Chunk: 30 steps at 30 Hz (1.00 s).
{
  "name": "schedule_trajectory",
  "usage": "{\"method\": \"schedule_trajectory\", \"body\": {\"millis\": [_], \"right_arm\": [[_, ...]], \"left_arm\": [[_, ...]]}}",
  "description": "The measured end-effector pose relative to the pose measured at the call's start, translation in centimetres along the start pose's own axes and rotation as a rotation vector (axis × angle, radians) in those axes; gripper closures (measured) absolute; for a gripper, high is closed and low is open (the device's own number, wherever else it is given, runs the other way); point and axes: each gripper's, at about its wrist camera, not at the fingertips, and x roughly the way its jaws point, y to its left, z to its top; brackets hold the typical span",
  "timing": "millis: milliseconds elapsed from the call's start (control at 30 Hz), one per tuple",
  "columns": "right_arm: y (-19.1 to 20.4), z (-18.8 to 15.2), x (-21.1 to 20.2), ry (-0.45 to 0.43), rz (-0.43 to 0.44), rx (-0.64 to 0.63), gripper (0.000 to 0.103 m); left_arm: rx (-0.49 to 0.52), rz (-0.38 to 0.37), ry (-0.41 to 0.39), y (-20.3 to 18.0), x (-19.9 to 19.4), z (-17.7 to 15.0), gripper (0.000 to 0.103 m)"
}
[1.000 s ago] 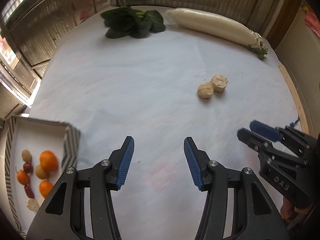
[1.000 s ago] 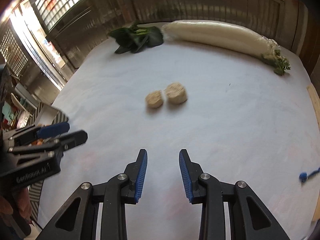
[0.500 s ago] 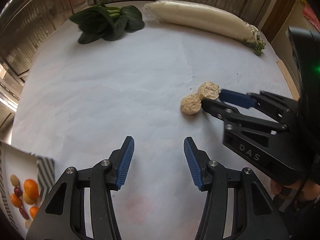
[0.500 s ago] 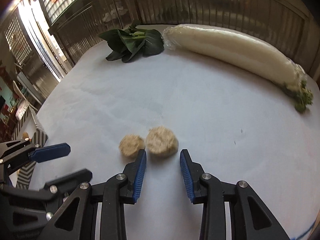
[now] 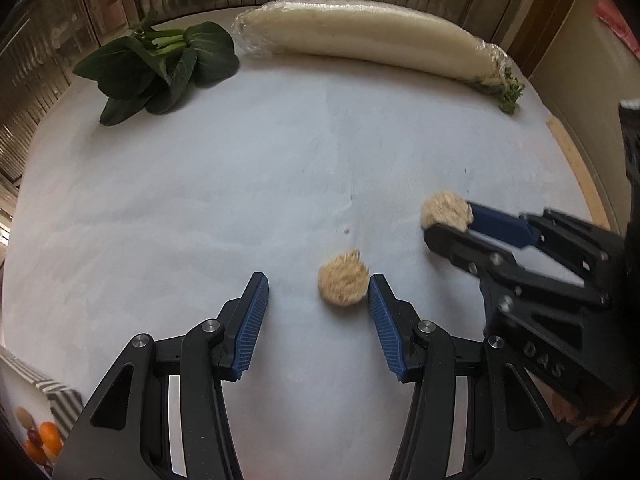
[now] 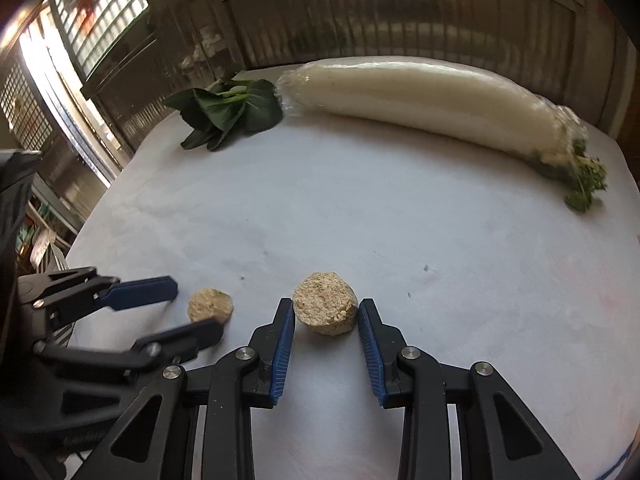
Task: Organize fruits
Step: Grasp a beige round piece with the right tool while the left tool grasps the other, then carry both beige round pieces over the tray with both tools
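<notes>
Both grippers open: right gripper [image 6: 326, 322] straddles the thicker beige disc [image 6: 325, 309] at 6 o'clock, left gripper [image 5: 318, 300] the thinner disc [image 5: 343, 283], off-centre toward its right finger; uneven closure may push it aside.

A: Where does the left wrist view look from?
B: Low over the counter [image 5: 200, 200], facing the far radish [image 5: 360, 36].
A: The right?
B: Lower, closer, same heading. Both share radish [image 6: 420, 96], greens [image 5: 160, 68] [image 6: 232, 112], both discs.
</notes>
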Motion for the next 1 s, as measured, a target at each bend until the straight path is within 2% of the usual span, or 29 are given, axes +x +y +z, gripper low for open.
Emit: {"method": "schedule_trajectory", "body": {"millis": [67,100,167,333,600,1000], "right_arm": [[-0.1,-0.3,-0.2,-0.002,-0.002,0.010,0.071],[-0.1,-0.3,-0.3,-0.002,-0.002,0.013,0.071],[0.1,-0.5,-0.4,-0.002,-0.001,0.015,0.071],[1.2,-0.6,-0.8,-0.003,0.005,0.008,0.071],[3.8,-2.3,-2.6,-0.004,0.020,-0.011,0.071],[8.3,-4.8,-5.0,0.010,0.057,-0.042,0.071]], "left_arm": [[0.003,-0.018,-0.010,0.0,0.1,0.0,0.053],[0.007,-0.016,-0.014,0.0,0.1,0.0,0.058],[0.014,-0.028,-0.020,0.0,0.0,-0.1,0.078],[-0.011,-0.030,-0.017,0.9,-0.7,-0.9,0.078],[-0.024,0.030,-0.026,2.4,-3.6,-3.9,0.078],[-0.055,0.079,-0.056,3.7,-8.1,-8.3,0.078]]}}
